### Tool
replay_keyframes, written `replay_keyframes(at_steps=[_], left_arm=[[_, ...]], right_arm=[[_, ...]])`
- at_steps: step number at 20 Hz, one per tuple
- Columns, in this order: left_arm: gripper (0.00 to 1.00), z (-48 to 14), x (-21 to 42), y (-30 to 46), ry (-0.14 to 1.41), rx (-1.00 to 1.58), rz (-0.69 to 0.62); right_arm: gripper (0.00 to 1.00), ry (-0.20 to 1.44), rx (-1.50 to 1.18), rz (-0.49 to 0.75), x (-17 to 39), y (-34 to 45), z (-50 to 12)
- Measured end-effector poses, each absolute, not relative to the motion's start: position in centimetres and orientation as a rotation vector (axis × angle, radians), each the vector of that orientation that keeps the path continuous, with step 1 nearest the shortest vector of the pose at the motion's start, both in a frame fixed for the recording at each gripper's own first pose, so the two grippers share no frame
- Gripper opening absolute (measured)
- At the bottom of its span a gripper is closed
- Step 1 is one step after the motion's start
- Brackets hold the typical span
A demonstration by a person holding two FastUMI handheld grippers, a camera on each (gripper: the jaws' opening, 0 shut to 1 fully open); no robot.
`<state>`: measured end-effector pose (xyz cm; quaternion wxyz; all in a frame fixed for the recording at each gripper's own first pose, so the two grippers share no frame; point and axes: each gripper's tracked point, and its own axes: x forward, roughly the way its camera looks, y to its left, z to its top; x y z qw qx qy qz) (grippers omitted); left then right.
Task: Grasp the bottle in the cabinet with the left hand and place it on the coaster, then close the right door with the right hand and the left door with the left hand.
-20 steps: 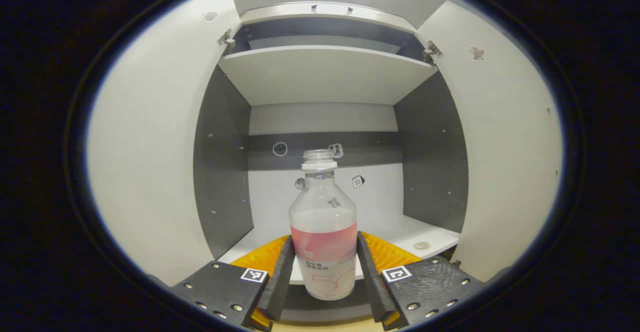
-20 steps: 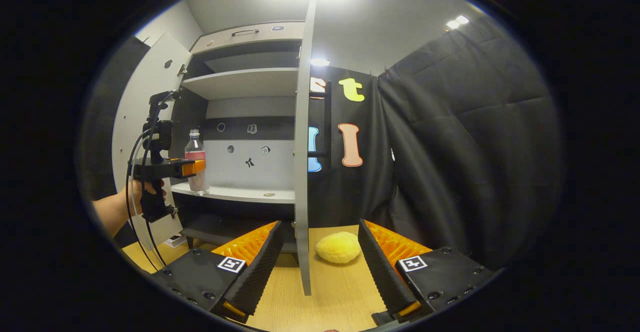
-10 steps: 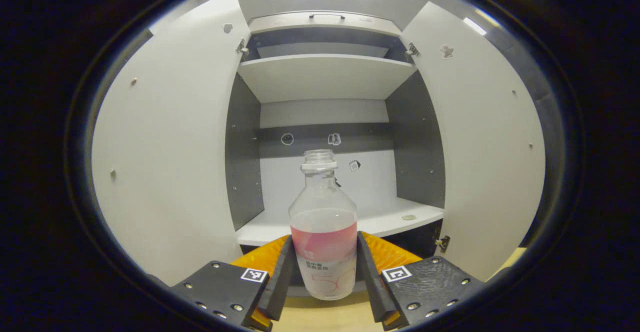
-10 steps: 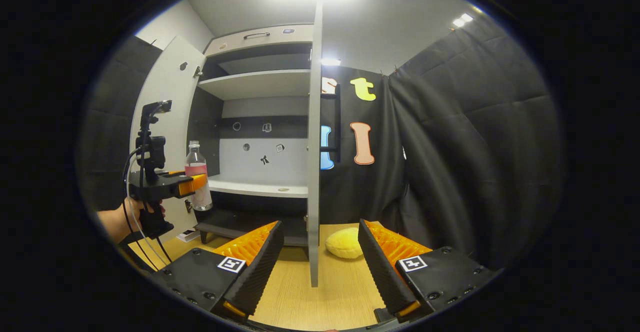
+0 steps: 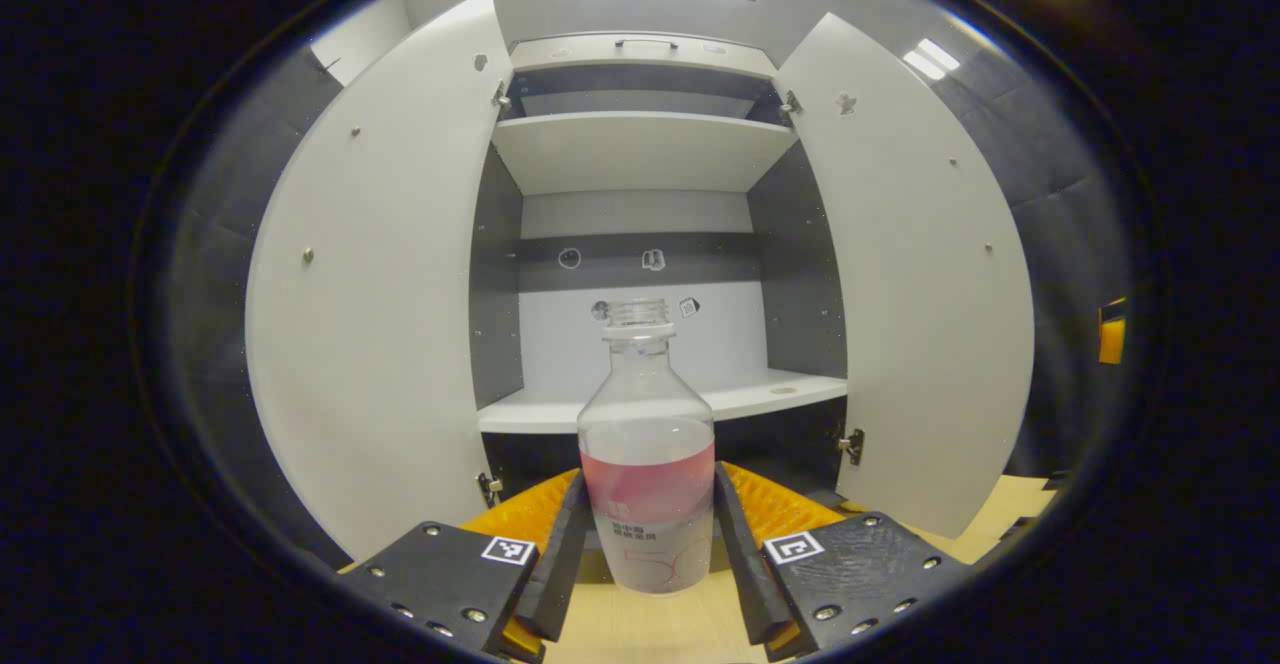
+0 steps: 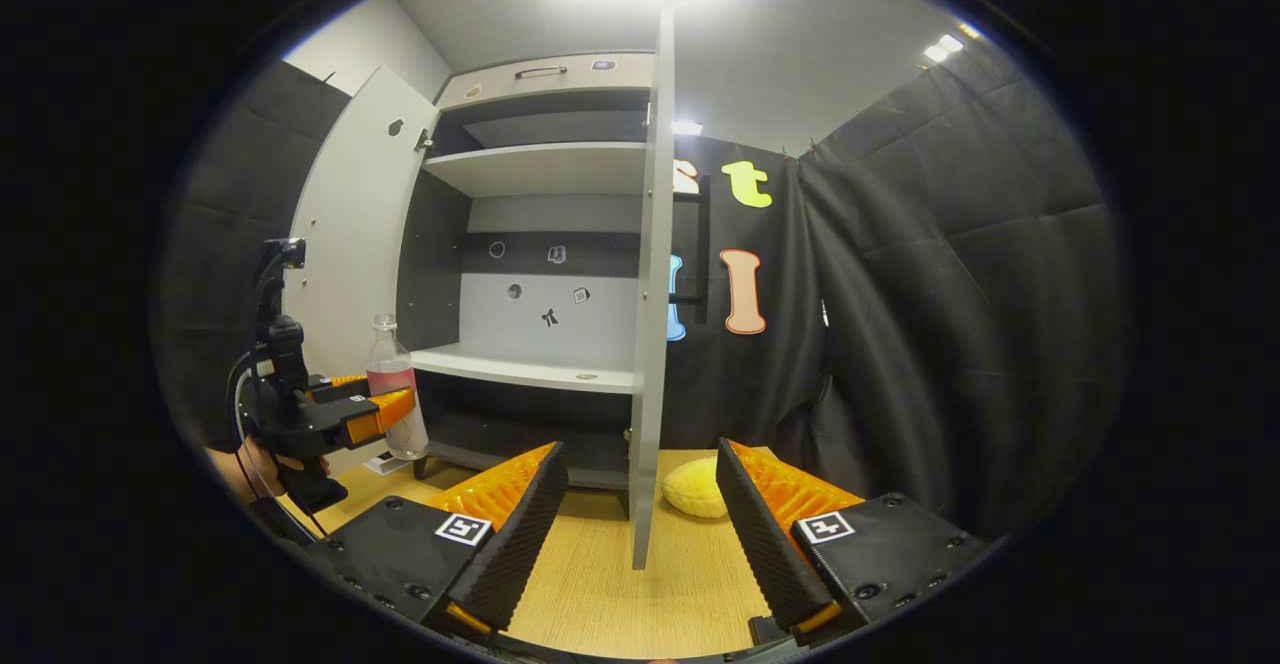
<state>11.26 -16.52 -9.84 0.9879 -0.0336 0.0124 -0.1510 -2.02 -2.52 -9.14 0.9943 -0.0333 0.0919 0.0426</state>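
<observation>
A clear uncapped bottle (image 5: 648, 464) with pink liquid stands upright between the fingers of my left gripper (image 5: 648, 554), which is shut on it, out in front of the grey cabinet (image 5: 640, 144) and above the wooden table. In the right gripper view the same bottle (image 6: 392, 399) hangs in the left gripper (image 6: 385, 414), held by a hand at the left. Both doors stand wide: the left door (image 5: 380, 304) and the right door (image 5: 920, 284). My right gripper (image 6: 635, 534) is open, and the right door's edge (image 6: 650, 344) rises between its fingers, farther off.
A yellow round cushion (image 6: 695, 487) lies on the wooden table (image 6: 600, 594) by the right door's foot. The lower shelf (image 5: 690, 404) carries a small round mark. Black cloth walls the right side.
The left gripper has drawn the bottle back out of the cabinet and lower, away from the shelf. The right gripper has drifted slightly back and stays open.
</observation>
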Motion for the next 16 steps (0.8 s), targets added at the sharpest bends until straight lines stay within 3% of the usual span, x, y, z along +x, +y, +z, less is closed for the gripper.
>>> replay_keyframes(at_steps=[15,16], left_arm=[[0.68,-23.2,3.3,-18.3,0.221,-0.090,-0.378],[0.68,-24.1,2.9,-18.7,0.236,-0.092,-0.380]], right_arm=[[0.92,0.254,-0.126,0.162,-1.7,-0.4,-11.0],[0.95,0.259,-0.127,0.166,-1.7,-0.3,-11.1]])
